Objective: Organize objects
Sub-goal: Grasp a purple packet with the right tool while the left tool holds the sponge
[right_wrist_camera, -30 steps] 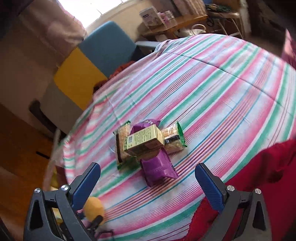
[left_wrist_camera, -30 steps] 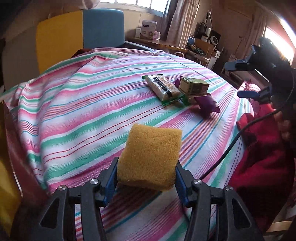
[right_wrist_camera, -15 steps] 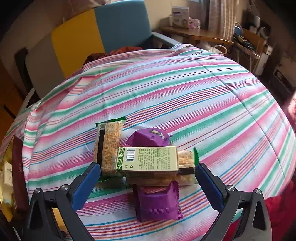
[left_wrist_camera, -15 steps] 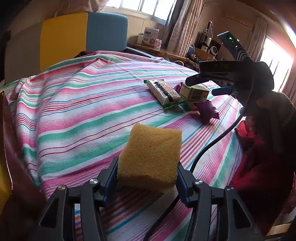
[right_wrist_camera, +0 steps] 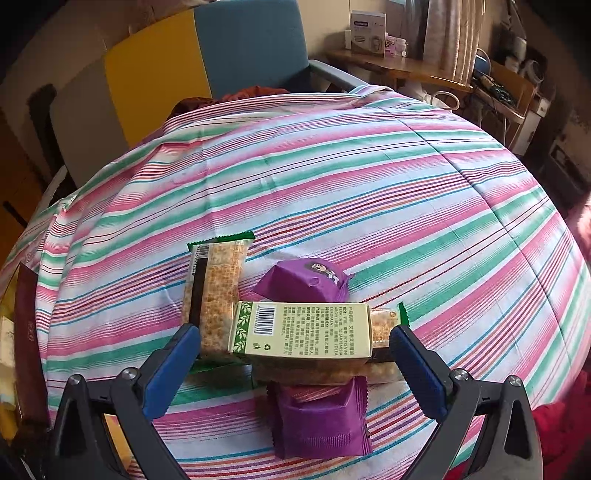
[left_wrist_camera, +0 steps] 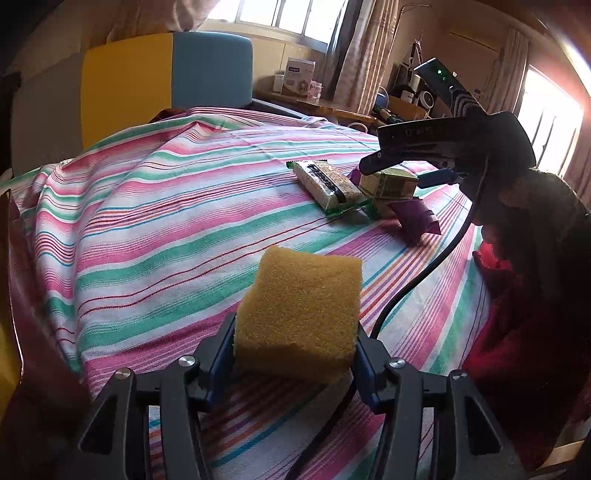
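My left gripper (left_wrist_camera: 295,339) is shut on a yellow sponge (left_wrist_camera: 299,317) held above the striped tablecloth (left_wrist_camera: 166,221). My right gripper (right_wrist_camera: 295,354) is open, its blue pads either side of a green-and-cream box (right_wrist_camera: 303,330) that lies on top of a pile. The pile holds two green-edged cereal bars (right_wrist_camera: 214,291) and two purple packets, one behind the box (right_wrist_camera: 303,282) and one in front (right_wrist_camera: 319,421). In the left wrist view the right gripper (left_wrist_camera: 410,171) hovers over the same box (left_wrist_camera: 388,184) and pile at the table's far right.
A yellow and blue chair (left_wrist_camera: 166,85) stands behind the table. A wooden side table with a white box (right_wrist_camera: 367,27) stands at the back. Red cloth (left_wrist_camera: 517,314) lies by the right edge. A black cable (left_wrist_camera: 424,273) hangs across the table.
My right gripper has come down and forward over the pile until its pads flank the box. My left gripper still holds the sponge, nearly unmoved.
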The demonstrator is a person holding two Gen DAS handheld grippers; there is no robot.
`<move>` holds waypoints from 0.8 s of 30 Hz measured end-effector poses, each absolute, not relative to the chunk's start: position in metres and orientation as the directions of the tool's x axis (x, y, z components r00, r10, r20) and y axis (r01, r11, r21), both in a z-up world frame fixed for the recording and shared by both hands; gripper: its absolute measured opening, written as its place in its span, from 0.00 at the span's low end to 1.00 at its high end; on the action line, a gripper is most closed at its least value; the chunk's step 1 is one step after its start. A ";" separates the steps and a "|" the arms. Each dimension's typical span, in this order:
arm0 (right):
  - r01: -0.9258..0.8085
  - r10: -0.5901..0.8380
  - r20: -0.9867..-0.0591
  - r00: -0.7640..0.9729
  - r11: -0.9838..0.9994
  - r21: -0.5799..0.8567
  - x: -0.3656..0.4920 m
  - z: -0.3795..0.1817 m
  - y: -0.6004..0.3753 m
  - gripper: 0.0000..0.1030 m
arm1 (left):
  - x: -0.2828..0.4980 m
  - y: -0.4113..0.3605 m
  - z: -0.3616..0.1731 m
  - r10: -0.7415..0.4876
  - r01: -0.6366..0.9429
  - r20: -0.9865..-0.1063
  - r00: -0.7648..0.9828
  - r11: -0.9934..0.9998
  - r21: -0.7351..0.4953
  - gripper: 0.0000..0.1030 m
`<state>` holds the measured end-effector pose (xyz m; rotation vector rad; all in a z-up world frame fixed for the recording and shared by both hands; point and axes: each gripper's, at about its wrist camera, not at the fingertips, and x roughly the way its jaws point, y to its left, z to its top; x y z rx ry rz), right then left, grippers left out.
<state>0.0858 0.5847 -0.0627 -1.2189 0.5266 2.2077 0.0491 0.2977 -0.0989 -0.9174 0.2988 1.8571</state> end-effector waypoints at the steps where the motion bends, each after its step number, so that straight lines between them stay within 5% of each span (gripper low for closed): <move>1: -0.639 0.282 -0.858 -0.430 -0.766 0.069 0.086 -0.063 0.585 1.00 | 0.049 0.297 -0.099 0.676 -0.863 -0.706 -0.210 -0.468 -0.191 0.55; 10: -0.659 0.267 -0.875 -0.404 -0.748 0.076 0.089 -0.068 0.589 1.00 | 0.049 0.297 -0.099 0.677 -0.864 -0.705 -0.211 -0.467 -0.190 0.55; 24: -0.774 0.126 -0.895 -0.427 -0.563 0.290 0.141 -0.079 0.588 1.00 | 0.049 0.295 -0.100 0.682 -0.865 -0.701 -0.209 -0.463 -0.193 0.55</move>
